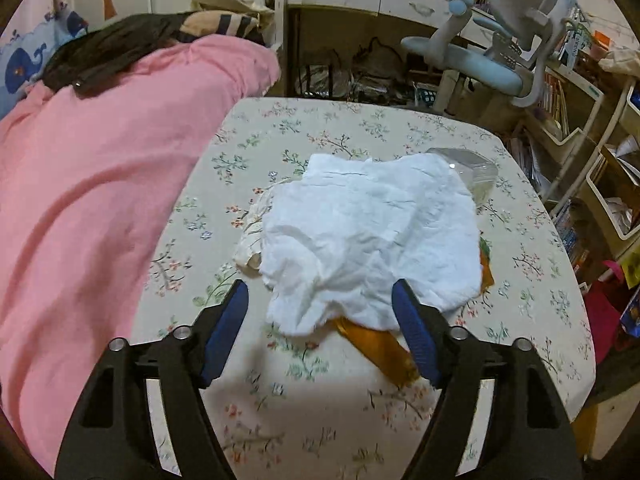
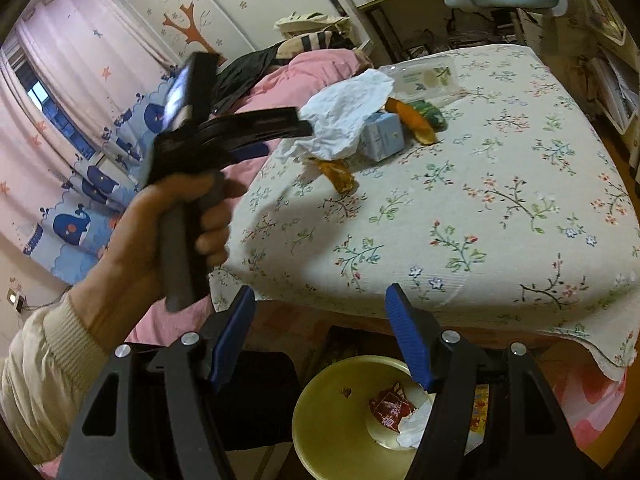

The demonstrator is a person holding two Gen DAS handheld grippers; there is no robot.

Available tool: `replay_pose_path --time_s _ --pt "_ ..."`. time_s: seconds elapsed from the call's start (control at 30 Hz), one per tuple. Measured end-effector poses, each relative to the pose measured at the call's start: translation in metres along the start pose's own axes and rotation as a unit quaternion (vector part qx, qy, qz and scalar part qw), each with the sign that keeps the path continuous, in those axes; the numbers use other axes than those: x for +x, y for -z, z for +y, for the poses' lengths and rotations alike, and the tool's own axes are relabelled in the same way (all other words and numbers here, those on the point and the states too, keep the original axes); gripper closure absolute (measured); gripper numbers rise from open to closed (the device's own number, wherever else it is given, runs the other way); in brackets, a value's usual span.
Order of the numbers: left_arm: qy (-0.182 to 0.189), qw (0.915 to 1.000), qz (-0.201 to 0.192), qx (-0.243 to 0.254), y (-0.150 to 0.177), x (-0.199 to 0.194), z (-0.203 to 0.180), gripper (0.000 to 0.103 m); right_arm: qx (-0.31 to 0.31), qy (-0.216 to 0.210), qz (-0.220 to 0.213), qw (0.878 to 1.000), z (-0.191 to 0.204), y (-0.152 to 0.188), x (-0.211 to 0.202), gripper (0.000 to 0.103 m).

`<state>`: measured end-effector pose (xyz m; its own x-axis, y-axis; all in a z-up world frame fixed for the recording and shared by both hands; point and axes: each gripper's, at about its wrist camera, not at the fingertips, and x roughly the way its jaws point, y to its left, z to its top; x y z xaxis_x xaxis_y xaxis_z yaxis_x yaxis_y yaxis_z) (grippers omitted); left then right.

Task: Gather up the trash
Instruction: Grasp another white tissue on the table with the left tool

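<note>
A crumpled white tissue [image 1: 372,240] lies on the floral tablecloth [image 1: 304,412], covering most of a small heap. Orange peel [image 1: 376,344] pokes out under its near edge, and a clear plastic container [image 1: 472,168] shows behind it. My left gripper [image 1: 320,292] is open, its blue pads either side of the tissue's near flap without pressing it. In the right wrist view the left gripper [image 2: 288,136] is blurred beside the tissue [image 2: 344,116]. My right gripper [image 2: 320,300] is open and empty above a yellow bin [image 2: 336,412] holding a red wrapper [image 2: 390,406].
A pale blue box [image 2: 382,136], more peel [image 2: 416,120] and a green scrap [image 2: 430,112] sit by the tissue. A pink blanket [image 1: 100,184] borders the table on the left. A desk chair [image 1: 480,64] and shelves [image 1: 600,160] stand beyond.
</note>
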<state>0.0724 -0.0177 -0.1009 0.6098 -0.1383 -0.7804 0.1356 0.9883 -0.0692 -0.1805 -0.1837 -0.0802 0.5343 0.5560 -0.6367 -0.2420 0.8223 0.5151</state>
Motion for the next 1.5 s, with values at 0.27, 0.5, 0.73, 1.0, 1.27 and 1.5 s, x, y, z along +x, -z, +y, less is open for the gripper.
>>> replay_pose_path --time_s 0.27,0.5,0.73,1.0,1.27,1.5 --pt "0.087 0.9954 -0.024 -0.030 -0.006 -0.028 0.016 0.101 -0.002 -0.003 0.001 1.000 0.002 0.001 -0.001 0.037" --pt "0.136 0.9854 -0.077 -0.067 0.003 -0.100 0.048 0.101 -0.003 0.001 -0.001 1.000 0.002 0.003 -0.003 0.037" --pt "0.084 0.9955 -0.039 -0.018 0.023 -0.128 0.058 0.101 -0.010 -0.001 0.003 1.000 0.007 0.003 0.000 0.035" --pt "0.055 0.9966 0.060 -0.011 0.026 -0.054 0.052 0.093 -0.007 0.002 0.004 1.000 0.006 0.002 0.003 0.034" --pt "0.032 0.9965 0.069 -0.034 0.017 -0.019 0.055 0.057 -0.008 -0.001 0.002 1.000 0.007 0.005 0.001 0.034" --pt "-0.004 0.9961 0.087 0.015 0.016 0.010 0.039 0.051 -0.002 -0.004 0.002 1.000 0.006 0.004 0.002 0.034"
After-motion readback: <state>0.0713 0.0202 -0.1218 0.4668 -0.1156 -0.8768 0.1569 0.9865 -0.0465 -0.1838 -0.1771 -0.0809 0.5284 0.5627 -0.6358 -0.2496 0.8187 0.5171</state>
